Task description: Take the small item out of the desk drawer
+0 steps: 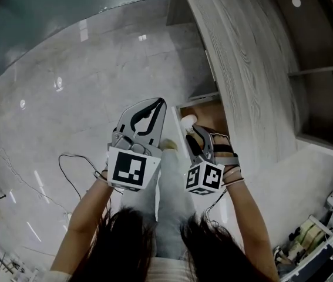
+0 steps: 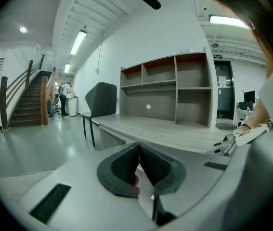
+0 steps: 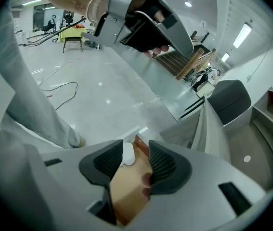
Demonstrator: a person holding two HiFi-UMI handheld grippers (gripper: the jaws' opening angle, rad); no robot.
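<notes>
The desk drawer (image 1: 210, 111) stands pulled out from the grey wood-grain desk (image 1: 242, 57), showing its brown inside (image 3: 126, 191). A small white item (image 1: 188, 120) sits at the drawer's left edge. My right gripper (image 1: 189, 127) hangs over the drawer. In the right gripper view it (image 3: 135, 159) is open, and the white item (image 3: 128, 154) sits against the left pad with a clear gap to the right pad. My left gripper (image 1: 157, 103) is held over the floor left of the drawer, shut and empty, its pads meeting at the tips (image 2: 138, 147).
A dark chair (image 2: 100, 100) stands at the desk's far end, with open shelves (image 2: 175, 88) on the desktop. A black cable (image 1: 66, 169) lies on the glossy floor to the left. A staircase (image 2: 25, 100) rises far off. The person's legs are below the grippers.
</notes>
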